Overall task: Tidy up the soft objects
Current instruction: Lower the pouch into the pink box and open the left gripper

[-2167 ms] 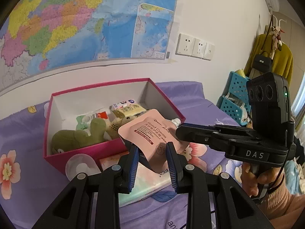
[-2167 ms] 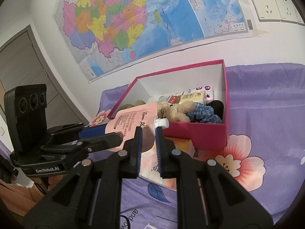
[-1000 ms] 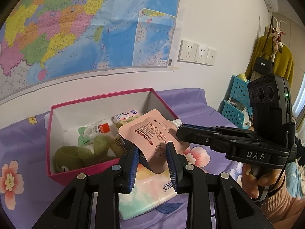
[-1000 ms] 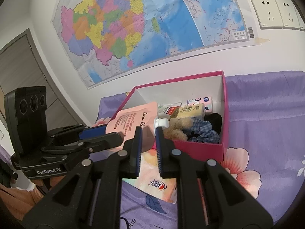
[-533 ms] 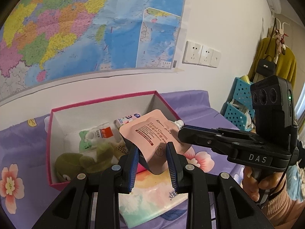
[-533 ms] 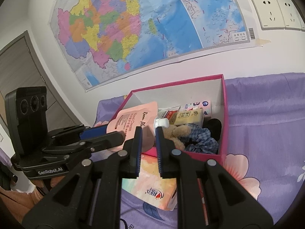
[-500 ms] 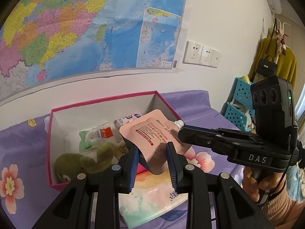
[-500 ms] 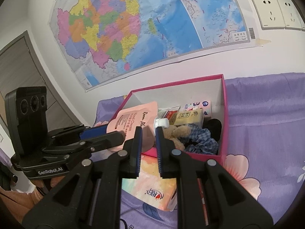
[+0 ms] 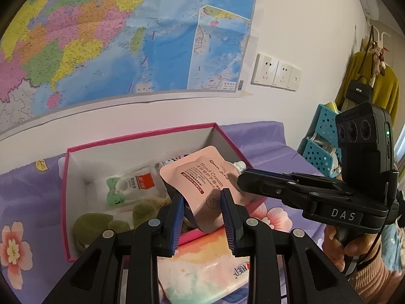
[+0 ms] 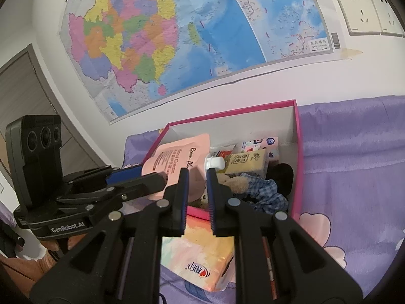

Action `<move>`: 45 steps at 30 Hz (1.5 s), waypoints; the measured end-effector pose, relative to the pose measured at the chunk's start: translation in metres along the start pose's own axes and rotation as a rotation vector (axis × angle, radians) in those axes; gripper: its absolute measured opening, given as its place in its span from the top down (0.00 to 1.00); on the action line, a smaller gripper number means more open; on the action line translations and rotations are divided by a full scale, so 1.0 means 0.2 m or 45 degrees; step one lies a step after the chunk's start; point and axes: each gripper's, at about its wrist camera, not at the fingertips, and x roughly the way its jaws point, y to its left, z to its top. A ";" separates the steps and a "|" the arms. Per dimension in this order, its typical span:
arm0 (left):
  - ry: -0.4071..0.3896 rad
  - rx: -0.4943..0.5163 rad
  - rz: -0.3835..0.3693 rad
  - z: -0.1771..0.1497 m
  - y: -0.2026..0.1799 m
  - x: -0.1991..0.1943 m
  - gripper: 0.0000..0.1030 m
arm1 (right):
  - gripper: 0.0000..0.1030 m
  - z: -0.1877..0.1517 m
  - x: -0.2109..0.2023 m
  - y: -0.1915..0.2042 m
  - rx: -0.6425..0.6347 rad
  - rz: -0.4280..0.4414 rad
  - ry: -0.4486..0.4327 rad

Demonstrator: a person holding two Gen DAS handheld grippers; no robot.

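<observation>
**Pink pouch held over the open box**

The surface is a bed with a purple sheet (image 9: pixel 255 136) printed with flowers. It stands against a white wall with a big coloured map (image 9: pixel 121 33) and a row of sockets (image 9: pixel 277 75). At the right edge of the left wrist view there are blue baskets (image 9: pixel 320 149) and a yellow garment on a hanger. A door shows at the left of the right wrist view.

On the sheet sits a pink box (image 9: pixel 141 139), open at the top, with a green plush toy (image 9: pixel 93 224), small packets and a checked cloth (image 10: pixel 265 190) inside. A tissue pack (image 10: pixel 200 253) lies just in front of it.

The left gripper (image 9: pixel 202 206) is nearly closed — it pinches the lower corner of the pink pouch (image 9: pixel 205 177). The right gripper (image 10: pixel 197 177) is also narrow and pinches the pouch at its white cap (image 10: pixel 214 162). The pouch hangs in the air over the front edge of the box, tilted.
</observation>
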 end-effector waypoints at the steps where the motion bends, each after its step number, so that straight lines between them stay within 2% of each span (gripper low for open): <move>1: 0.001 0.000 0.004 0.00 0.00 0.00 0.73 | 0.84 0.00 0.00 0.00 0.002 -0.002 0.001; 42: 0.071 -0.064 0.037 0.04 0.09 0.16 0.73 | 0.84 0.07 0.17 -0.09 0.050 -0.031 0.069; 45: 0.089 -0.072 0.025 0.03 0.10 0.18 0.73 | 0.84 0.07 0.18 -0.09 0.055 -0.002 0.070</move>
